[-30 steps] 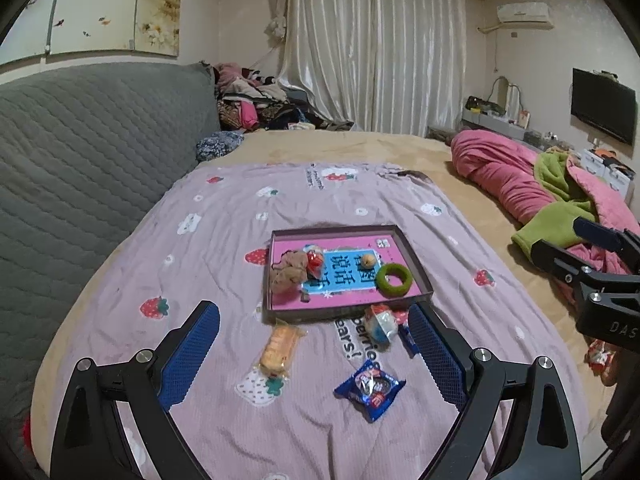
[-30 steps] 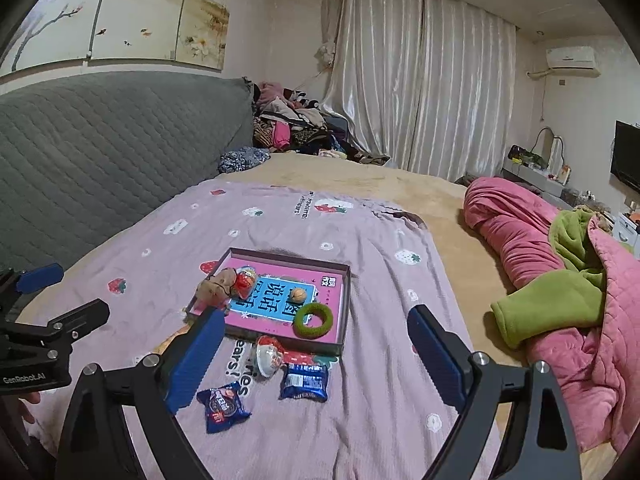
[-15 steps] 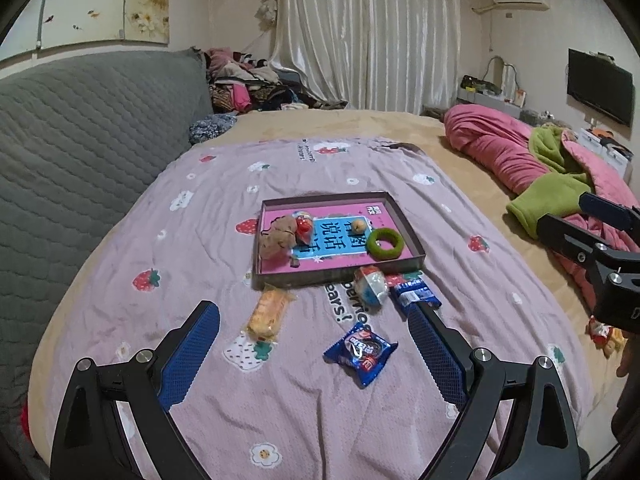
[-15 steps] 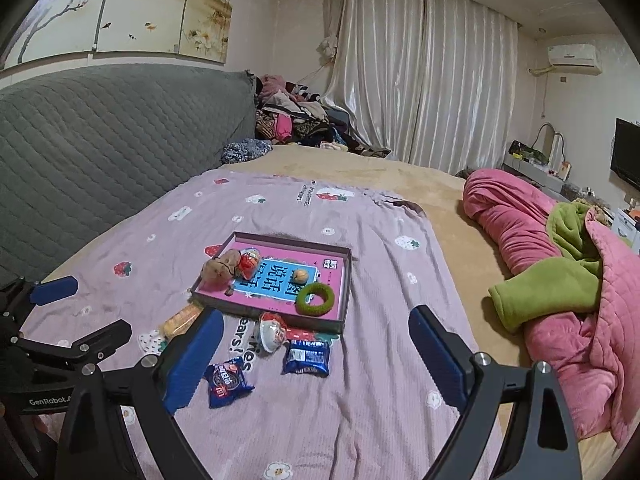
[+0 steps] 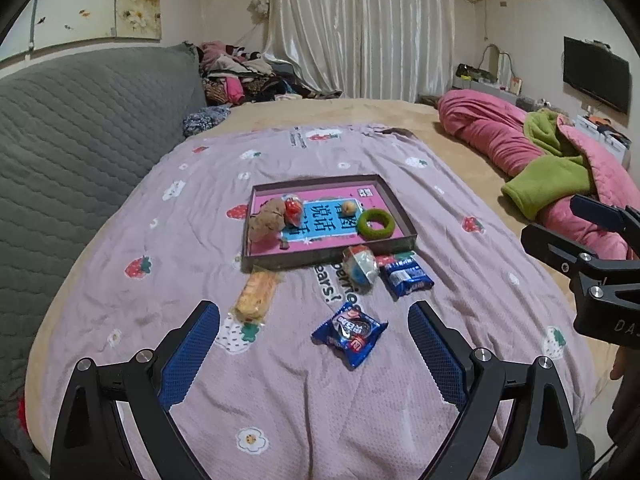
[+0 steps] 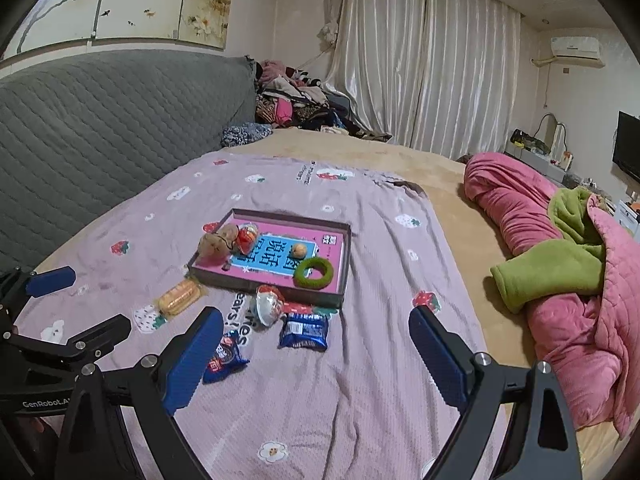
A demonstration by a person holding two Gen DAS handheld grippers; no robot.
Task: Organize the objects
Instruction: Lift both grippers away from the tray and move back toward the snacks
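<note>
Left wrist view
Left gripper (image 5: 314, 338): black two-finger tool with blue ribbed pads, jaws spread wide, nothing between them, held above the near part of the lilac strawberry-print bedsheet (image 5: 168, 248).
Loose items: blue crinkled foil snack packet (image 5: 349, 331) lies nearest, between the finger lines; clear-wrapped yellow cake bar (image 5: 256, 295) to its left; round clear-and-red capsule toy (image 5: 361, 267) touching the tray's near wall; second blue snack packet (image 5: 406, 279) just beside the capsule.
Container: shallow dark-walled rectangular tray with pink printed floor (image 5: 400, 216).
Contents: brown plush toy (image 5: 267, 219), red-and-clear ball (image 5: 293, 209), small orange ball (image 5: 349, 207), green fuzzy ring (image 5: 375, 224).

Right wrist view
Right gripper (image 6: 316, 346): same build, jaws likewise wide apart and empty, hovering near the bed's front edge.
Loose items: all four still outside the tray; the nearest blue packet is partly hidden behind the left finger, so its lie is unclear.
Step in hand: likely the approach, before any pick.
Next move calls for: lowering one gripper over a loose packet, closing on its crimped edge, and carrying it over the tray's near wall into free floor.
</note>
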